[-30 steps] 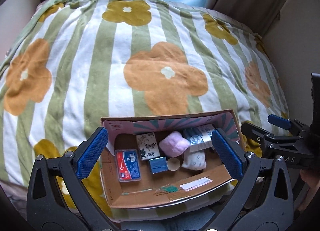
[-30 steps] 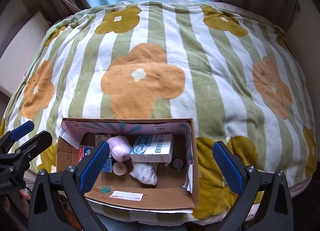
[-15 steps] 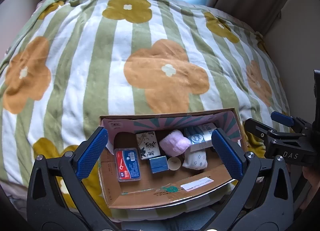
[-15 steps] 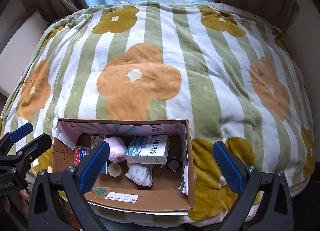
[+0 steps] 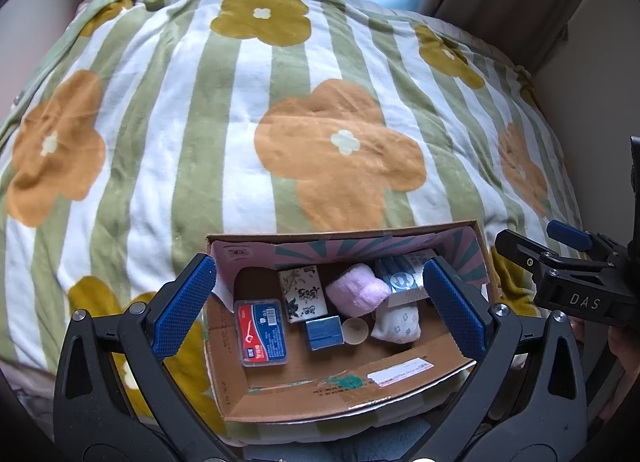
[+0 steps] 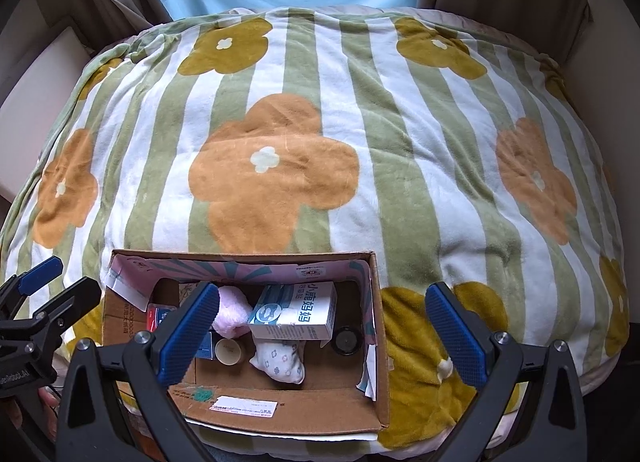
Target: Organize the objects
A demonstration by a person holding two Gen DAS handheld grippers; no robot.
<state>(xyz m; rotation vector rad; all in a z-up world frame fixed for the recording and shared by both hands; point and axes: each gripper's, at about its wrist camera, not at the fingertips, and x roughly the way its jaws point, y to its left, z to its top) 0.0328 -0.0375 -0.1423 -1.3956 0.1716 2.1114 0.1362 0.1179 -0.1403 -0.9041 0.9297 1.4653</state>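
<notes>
Open brown cardboard box (image 5: pixel 344 386): sits at the near edge of the bed, on the green-and-white striped blanket with orange flowers (image 5: pixel 224 130); it holds everything you have to sort.

Contents:
- Red-and-blue clear plastic case (image 5: pixel 262 332), flat on the box floor at left. Likely light, stiff and slick; take it across the short sides.
- Fluffy pink bundle (image 5: pixel 356 292), centre. Soft and squashable; pinch the middle.
- White-and-blue printed carton (image 6: pixel 296 312), leaning over the white patterned pouch (image 6: pixel 280 360). Likely light and easily crushed; close gently on the long faces.
- Small blue square box (image 5: pixel 325 333) and cream round cap (image 5: pixel 355 330), just beside each other.

Your left gripper (image 5: pixel 320 310) and right gripper (image 6: pixel 322 336) hover above the box, fingers spread wide, holding nothing.

Only the right wrist view shows the black round lid (image 6: pixel 346 340) by the right wall; only the left shows the white card pack with ink drawings (image 5: pixel 303 294).
</notes>
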